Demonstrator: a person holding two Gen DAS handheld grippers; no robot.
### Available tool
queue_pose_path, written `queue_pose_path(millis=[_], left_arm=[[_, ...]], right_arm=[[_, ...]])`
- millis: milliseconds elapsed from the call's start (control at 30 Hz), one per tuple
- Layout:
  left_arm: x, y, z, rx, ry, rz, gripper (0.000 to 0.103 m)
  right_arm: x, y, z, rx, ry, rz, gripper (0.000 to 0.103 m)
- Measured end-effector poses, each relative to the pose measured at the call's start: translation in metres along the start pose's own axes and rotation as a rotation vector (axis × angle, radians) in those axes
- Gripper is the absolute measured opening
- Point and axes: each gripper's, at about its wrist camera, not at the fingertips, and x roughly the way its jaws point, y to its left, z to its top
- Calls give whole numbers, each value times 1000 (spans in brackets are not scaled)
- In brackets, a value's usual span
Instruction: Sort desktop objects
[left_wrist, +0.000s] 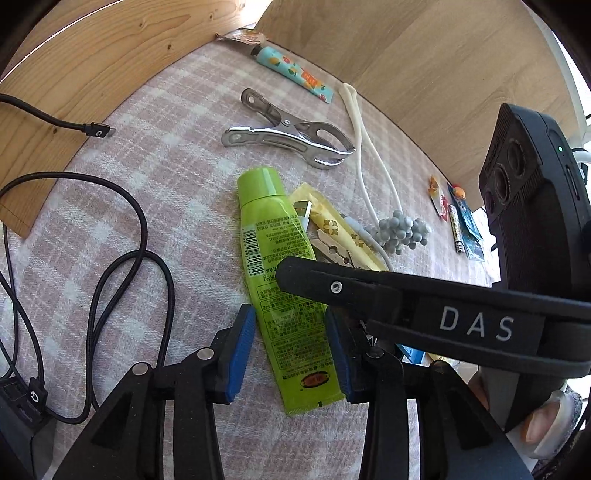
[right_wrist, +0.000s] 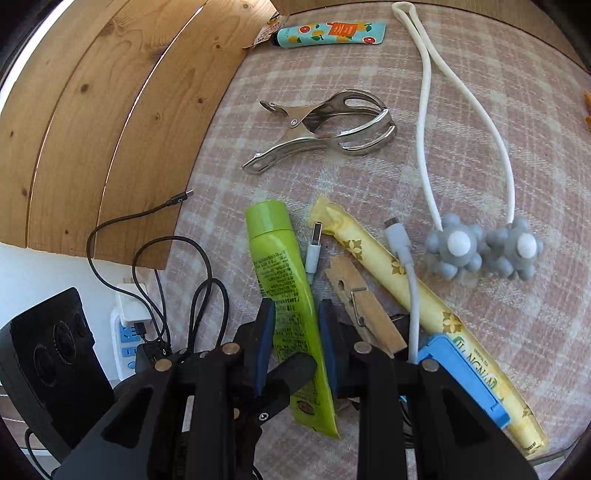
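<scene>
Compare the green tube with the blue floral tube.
The green tube is plain lime with small print; the blue tube is pale blue with fruit pictures. The green tube has a wide green cap, the blue tube a small dark one. The green tube lies between both grippers' pads; the blue tube lies alone by the wooden wall. Both lie flat on the checked cloth.

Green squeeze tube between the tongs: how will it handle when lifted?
The green plastic squeeze tube looks soft: flattened body, crimped tail, so it will probably dent under the pads and sag. Its glossy skin may slip. It likely won't roll, lying flat on the checked cloth; the round cap end probably hangs heavier.
</scene>
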Motion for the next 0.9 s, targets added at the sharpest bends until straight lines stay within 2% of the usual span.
queue_pose_path(millis=[167, 267, 367, 500, 700, 900], left_arm=[[-1, 3, -7, -13, 1, -41, 38], [-10, -3, -17, 5, -11, -25, 38], [-13, -11, -21, 29, -11, -3, 38], [-19, -23, -28, 42, -13, -20, 39], [-24, -63, -37, 98, -7, -31, 39], [-23, -127, -52, 180, -2, -51, 39]], right_arm=[[-8, -8, -9, 32, -7, 48, 19], [-14, -10, -17, 48, -15, 83, 19], [-17, -8, -25, 20, -14, 69, 19], [-33, -15, -35, 39, -36, 96, 19], [-68, -35, -54, 89, -78, 129, 19], [-121, -67, -77, 132, -155, 137, 19]])
